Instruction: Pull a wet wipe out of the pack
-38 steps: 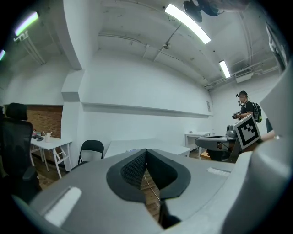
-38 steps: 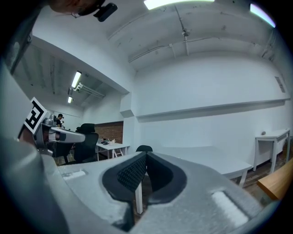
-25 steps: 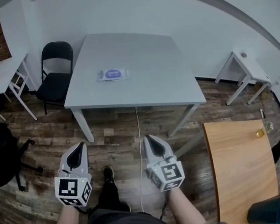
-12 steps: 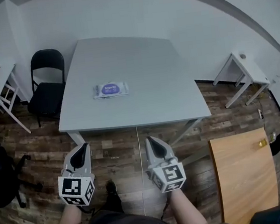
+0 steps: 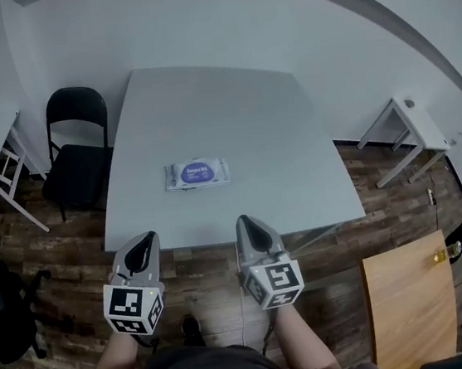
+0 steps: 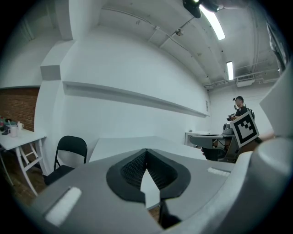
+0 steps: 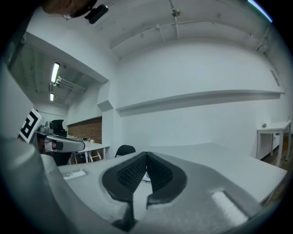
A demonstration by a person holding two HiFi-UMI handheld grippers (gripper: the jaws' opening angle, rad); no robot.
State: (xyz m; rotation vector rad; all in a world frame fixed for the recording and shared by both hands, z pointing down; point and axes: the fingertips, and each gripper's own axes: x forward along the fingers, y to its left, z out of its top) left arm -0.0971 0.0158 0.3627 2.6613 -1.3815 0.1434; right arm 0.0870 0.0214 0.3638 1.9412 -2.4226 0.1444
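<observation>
1. Left gripper [image 5: 147, 237]: lower left of centre in the head view, held in the person's left hand. Its two jaws are pressed together with nothing between them. The tip points toward the top of the frame.
2. Right gripper [image 5: 243, 220]: lower centre of the head view, beside the left gripper but apart from it. Its jaws are likewise pressed together and hold nothing. The tip lies just at the near edge of the table [image 5: 221, 105].
3. Pack of wet wipes [image 5: 197, 173]: lies flat on the grey table, in the near half, left of centre. It is white with a purple oval label on top. It sits above the gap between the two grippers in the frame, and neither gripper touches it.
4. Black folding chair [image 5: 77, 152]: stands at the left side of the table, in the left part of the frame.
5. Small white side table [image 5: 407, 120]: stands against the wall at the right of the frame.
6. Wooden tabletop [image 5: 409, 304]: lower right corner of the frame, above the wood-plank floor [image 5: 54, 243].
</observation>
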